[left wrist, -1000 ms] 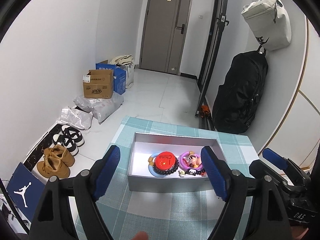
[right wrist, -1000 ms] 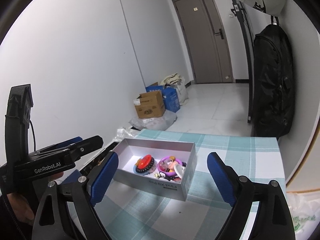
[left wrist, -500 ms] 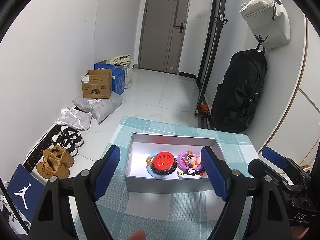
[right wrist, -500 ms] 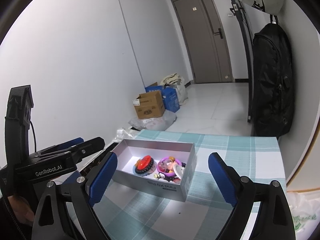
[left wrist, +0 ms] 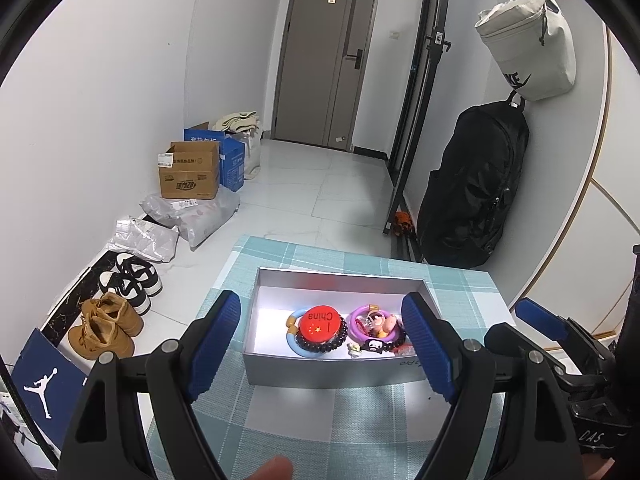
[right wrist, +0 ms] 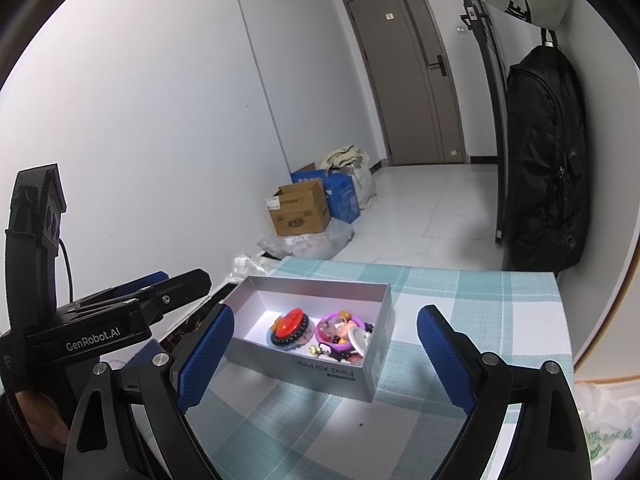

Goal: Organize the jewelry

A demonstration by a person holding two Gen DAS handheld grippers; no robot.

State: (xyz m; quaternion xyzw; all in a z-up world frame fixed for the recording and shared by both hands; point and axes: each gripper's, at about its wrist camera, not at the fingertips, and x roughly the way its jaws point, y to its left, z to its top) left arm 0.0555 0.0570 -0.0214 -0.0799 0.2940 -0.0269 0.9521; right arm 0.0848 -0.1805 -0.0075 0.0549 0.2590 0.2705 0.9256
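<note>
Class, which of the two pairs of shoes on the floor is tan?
The boots nearer the camera are tan; the sneakers beyond them are black and white.

— From where does the left wrist view look?
— It sits behind the left gripper (left wrist: 320,344) and looks forward and down over the checked surface (left wrist: 320,420). It faces the long side of the grey box (left wrist: 332,376) squarely and from close, with the door (left wrist: 324,60) straight behind.

— And the right wrist view?
— It sits behind the right gripper (right wrist: 324,356), further to the right, so it sees the grey box (right wrist: 304,372) from a corner and also the left gripper (right wrist: 136,300) at its left edge.

— What do they share?
— The box, the surface (right wrist: 480,320), the door (right wrist: 412,80) and the black backpack (left wrist: 476,188).
</note>
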